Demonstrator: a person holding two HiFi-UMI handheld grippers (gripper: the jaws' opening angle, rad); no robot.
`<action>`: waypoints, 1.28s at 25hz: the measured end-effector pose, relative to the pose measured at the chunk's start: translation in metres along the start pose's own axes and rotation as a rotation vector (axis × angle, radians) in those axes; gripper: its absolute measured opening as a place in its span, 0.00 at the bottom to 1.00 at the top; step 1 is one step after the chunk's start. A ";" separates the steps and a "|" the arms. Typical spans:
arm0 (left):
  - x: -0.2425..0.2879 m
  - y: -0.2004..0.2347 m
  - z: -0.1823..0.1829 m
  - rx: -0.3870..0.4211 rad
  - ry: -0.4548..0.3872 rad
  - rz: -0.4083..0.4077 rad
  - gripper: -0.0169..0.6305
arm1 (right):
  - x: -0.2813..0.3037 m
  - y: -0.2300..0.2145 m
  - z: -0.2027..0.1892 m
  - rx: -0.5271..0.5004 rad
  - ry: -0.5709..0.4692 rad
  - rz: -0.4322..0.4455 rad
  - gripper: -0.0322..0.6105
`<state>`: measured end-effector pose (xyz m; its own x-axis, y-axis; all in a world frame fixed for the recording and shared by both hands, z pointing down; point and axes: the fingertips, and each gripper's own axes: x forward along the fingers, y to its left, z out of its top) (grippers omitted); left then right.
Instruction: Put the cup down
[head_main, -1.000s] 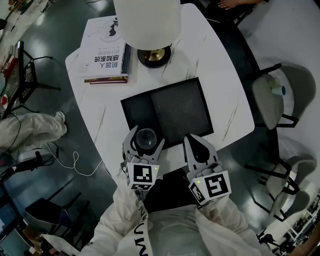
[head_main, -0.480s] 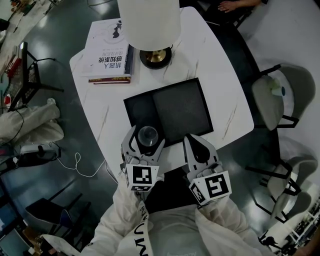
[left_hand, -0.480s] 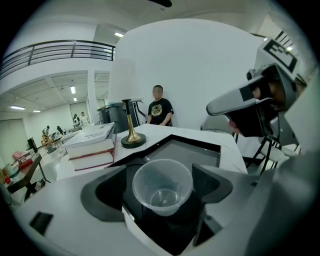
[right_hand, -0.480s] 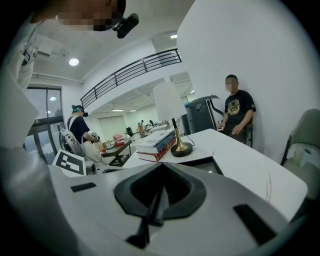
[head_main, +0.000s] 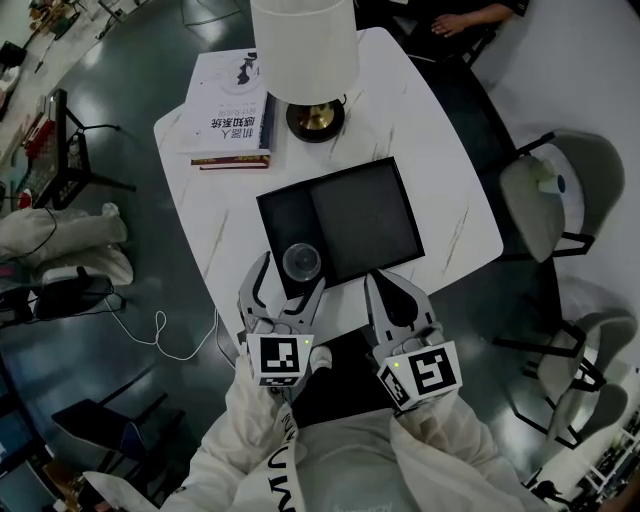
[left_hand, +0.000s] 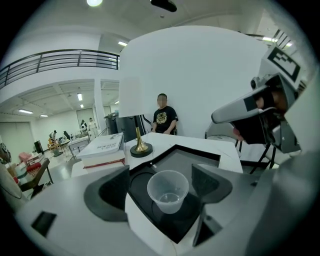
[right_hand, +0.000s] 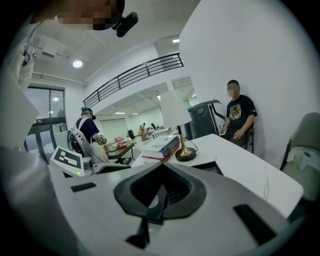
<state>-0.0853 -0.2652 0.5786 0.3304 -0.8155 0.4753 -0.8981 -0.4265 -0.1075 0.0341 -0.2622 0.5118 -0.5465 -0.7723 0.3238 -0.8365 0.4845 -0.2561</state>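
Cup (left_hand: 168, 190) stands clear of jaws — plain in left gripper view.

The cup (head_main: 301, 262) is clear, colourless plastic, and it shows against the matte black tray (head_main: 370, 215). The surface (head_main: 445, 170) is white with faint grey-brown veins like marble. The lamp (head_main: 305, 45) has a plain white shade over a brass-gold stem and a black foot. The top book (head_main: 228, 105) has a white cover with black print; the one under it shows a dark red edge. The left gripper (head_main: 292, 273) and the right gripper (head_main: 385, 288) are pale grey with black fingers (left_hand: 112, 192), and each cube (head_main: 281, 358) carries black-and-white square markers and a small green light. The sleeves (head_main: 440, 455) are cream, the floor (head_main: 140, 250) glossy dark grey, the chairs (head_main: 550, 185) pale grey on black frames
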 end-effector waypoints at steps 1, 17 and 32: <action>-0.005 0.000 0.003 0.002 -0.007 0.003 0.64 | -0.003 0.002 0.002 -0.003 -0.005 0.001 0.06; -0.097 -0.010 0.047 0.035 -0.134 0.015 0.62 | -0.067 0.056 0.032 -0.021 -0.093 -0.016 0.06; -0.204 -0.032 0.067 0.042 -0.261 -0.035 0.41 | -0.140 0.124 0.034 -0.040 -0.156 -0.031 0.06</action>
<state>-0.1044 -0.1114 0.4265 0.4296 -0.8709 0.2389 -0.8738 -0.4677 -0.1336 0.0084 -0.1080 0.4040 -0.5103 -0.8399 0.1846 -0.8553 0.4734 -0.2105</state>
